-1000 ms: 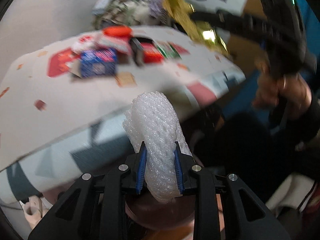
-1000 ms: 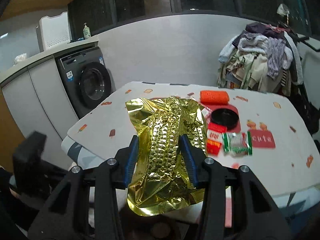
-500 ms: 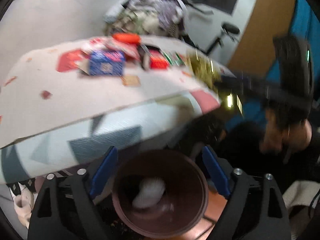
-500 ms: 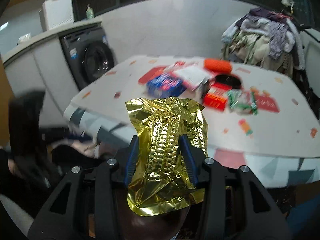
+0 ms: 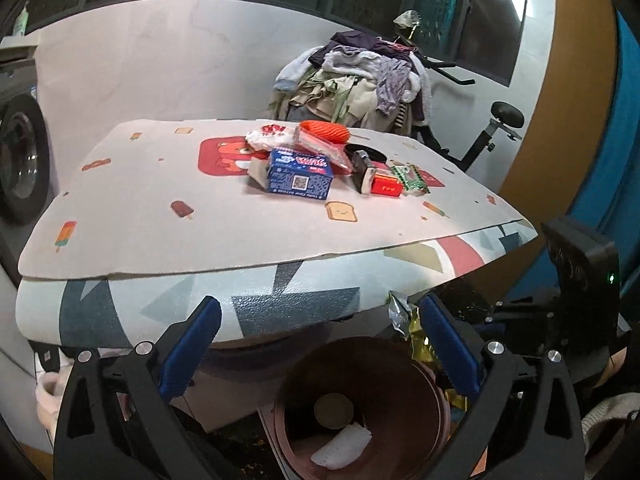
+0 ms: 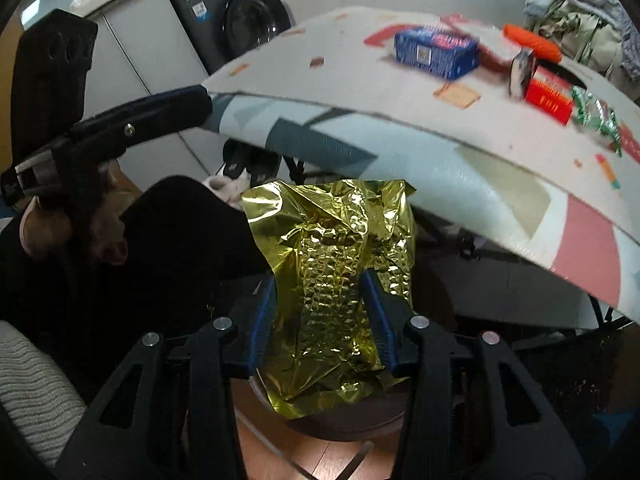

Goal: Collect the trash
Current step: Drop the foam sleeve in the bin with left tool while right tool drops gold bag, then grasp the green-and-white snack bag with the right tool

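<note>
Left gripper (image 5: 320, 344) jaws just spread wide, nothing between them, over one brown bin (image 5: 400, 368) holding one white foam scrap (image 5: 342, 446), right gripper (image 6: 320, 312) clamped on one gold foil wrapper (image 6: 336, 280), table edge (image 6: 440, 168) ahead, one blue box (image 5: 300, 178) among the litter.

From below the tabletop (image 5: 224, 216) edge, the left wrist view is aimed forward and down across it. The right is held lower and nearer. The tabletop and brown bin (image 5: 360, 408) are shared.

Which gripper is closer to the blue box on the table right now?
Neither clearly. Both the left gripper and right gripper are off the table edge above the brown bin, well short of the blue box.
</note>
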Demonstrator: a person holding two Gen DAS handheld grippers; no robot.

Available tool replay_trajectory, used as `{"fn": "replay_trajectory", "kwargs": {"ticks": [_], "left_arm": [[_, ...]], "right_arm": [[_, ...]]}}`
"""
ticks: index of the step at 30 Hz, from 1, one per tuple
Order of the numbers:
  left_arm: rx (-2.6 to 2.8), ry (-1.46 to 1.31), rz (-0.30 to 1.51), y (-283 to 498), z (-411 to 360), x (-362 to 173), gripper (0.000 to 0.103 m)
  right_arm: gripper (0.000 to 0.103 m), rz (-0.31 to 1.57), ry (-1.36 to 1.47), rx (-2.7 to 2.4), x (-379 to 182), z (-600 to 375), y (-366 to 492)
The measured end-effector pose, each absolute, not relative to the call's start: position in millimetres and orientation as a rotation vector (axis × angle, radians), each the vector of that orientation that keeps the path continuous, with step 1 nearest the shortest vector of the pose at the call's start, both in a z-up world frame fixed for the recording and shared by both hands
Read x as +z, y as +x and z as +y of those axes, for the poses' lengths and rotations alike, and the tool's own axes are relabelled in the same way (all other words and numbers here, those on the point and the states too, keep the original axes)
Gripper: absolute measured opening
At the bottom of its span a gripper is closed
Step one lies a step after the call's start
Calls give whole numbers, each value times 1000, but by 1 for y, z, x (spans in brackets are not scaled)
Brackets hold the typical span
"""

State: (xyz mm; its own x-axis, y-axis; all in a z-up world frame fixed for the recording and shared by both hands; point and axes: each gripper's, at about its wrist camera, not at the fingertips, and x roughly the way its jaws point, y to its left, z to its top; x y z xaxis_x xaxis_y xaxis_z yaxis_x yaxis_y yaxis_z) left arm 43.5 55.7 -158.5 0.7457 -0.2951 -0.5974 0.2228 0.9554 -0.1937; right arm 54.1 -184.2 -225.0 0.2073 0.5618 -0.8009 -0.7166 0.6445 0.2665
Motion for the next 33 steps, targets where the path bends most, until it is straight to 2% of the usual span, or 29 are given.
{"fn": "replay_trajectory", "kwargs": {"ticks": [6,7,10,11,13,16,29,33], "left_arm": [[-268,-115,701,45,57,-166,97],[-268,-116,710,47,57,-167,97],[-263,-122,729,50,59,-172,97],[-261,-127,733,51,60,-173,97],[-254,-138,733,50,62,-173,97],[-245,-147,734,51,65,-174,97],[-231,-129,763,55,62,-179,97],[-235,-123,774,57,59,-181,97]], "right_arm": [[48,1088,-174,849,-239,-184,62],[53,1096,-176,836,-240,-184,64],[78,1104,-200,777,-244,-183,67],[84,1104,-201,763,-244,-184,69],[91,1100,-193,735,-244,-187,72],[97,1084,-171,695,-241,-194,76],[97,888,-20,546,-211,-240,110],[97,889,70,503,-213,-260,125]]}}
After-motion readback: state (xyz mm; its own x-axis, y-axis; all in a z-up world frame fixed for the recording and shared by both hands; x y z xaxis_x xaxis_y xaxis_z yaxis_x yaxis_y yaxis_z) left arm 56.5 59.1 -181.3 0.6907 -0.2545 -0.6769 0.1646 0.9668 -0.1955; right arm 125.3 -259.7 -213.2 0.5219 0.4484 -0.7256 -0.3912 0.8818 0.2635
